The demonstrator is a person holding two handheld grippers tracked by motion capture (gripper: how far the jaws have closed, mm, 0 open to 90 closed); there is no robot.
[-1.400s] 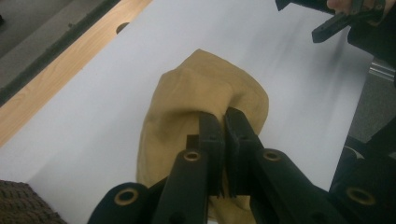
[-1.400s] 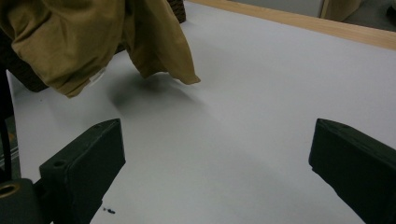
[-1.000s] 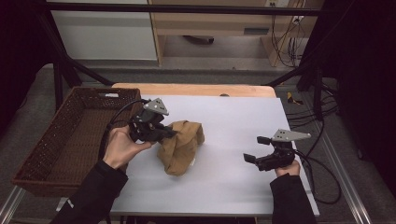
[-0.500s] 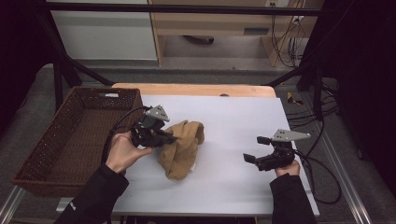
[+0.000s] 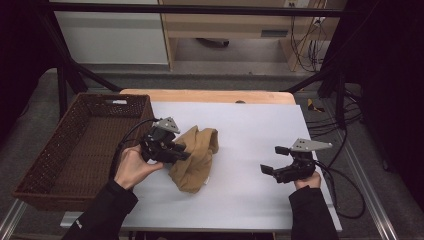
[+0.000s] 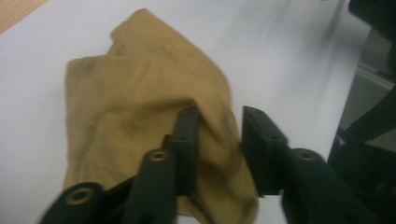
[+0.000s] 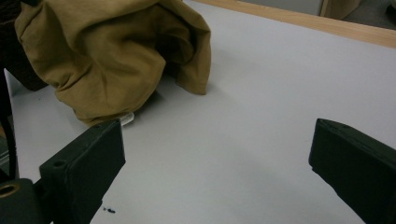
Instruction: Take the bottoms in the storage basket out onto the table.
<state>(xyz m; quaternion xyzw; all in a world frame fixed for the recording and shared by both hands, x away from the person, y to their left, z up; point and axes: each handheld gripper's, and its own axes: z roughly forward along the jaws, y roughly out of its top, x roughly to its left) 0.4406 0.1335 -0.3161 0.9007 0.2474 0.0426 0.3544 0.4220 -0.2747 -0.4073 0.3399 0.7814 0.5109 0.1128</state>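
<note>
A crumpled tan cloth [image 5: 197, 155] lies in a heap on the white table [image 5: 250, 125], left of centre. My left gripper [image 5: 182, 154] is at the cloth's left side, pointing into it. Its jaws have just been opening. In the left gripper view the left gripper [image 6: 219, 135] stands a little apart, with a fold of the cloth [image 6: 140, 84] loose in the gap and not pinched. My right gripper [image 5: 270, 160] rests open near the table's right front. The right gripper view has the right gripper [image 7: 217, 140] wide over bare table, with the cloth [image 7: 107, 46] farther off.
A dark woven basket [image 5: 47, 150] stands off the table's left edge, beside my left hand. A wooden strip [image 5: 210, 96] runs along the table's far edge. Cables [image 5: 345, 195] trail from the right gripper past the table's right side.
My left hand has come down toward the table with the cloth, and its jaws have parted. The cloth has slumped lower onto the table. The right gripper has stayed put.
</note>
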